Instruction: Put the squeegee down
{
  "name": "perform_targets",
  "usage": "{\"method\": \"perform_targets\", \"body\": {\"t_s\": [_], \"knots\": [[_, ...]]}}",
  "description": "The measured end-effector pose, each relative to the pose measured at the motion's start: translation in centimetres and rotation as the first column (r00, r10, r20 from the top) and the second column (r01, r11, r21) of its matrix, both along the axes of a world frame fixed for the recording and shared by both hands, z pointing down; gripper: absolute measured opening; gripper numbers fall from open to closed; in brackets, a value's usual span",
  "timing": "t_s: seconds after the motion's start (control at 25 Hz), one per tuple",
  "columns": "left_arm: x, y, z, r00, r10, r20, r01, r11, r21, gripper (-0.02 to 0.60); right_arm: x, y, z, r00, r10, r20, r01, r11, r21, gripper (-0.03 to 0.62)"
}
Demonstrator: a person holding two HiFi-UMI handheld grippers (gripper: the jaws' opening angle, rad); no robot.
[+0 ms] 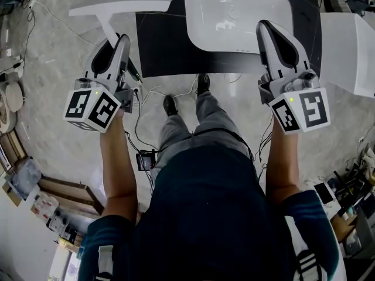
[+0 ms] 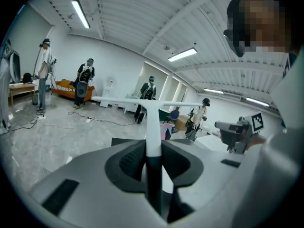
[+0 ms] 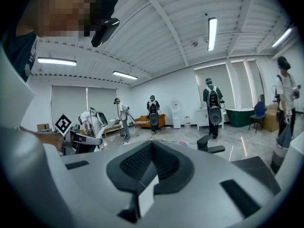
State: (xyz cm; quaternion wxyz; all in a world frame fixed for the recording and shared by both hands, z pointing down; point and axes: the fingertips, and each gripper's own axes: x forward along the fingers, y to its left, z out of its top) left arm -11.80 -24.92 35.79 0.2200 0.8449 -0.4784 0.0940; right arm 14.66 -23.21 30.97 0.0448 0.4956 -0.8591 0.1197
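The squeegee is a white T with a long blade and a handle that turns black lower down. My left gripper is shut on that handle, and the blade sticks out ahead over the grey floor, left of the black table. In the left gripper view the handle stands upright between the dark pads of the left gripper, with the blade level across the top. My right gripper hangs over the table's right part, jaws together and nothing in them. In its own view the right gripper is bare.
A white basin lies on the black table. A white box stands at the right. Cables trail over the floor by the person's feet. Clutter lines the lower left and right edges. Several people stand far off in the room.
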Motion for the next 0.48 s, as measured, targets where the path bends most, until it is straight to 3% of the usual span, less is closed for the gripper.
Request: {"method": "perform_targets", "body": {"t_s": [0.48], "knots": [[0.9, -2.2, 4.8, 1.0, 0.003, 0.013, -0.002, 0.997, -0.078, 0.091, 0.3, 0.1, 3.5, 1.0, 0.004, 0.0, -0.003, 0.997, -0.079, 0.005]]}}
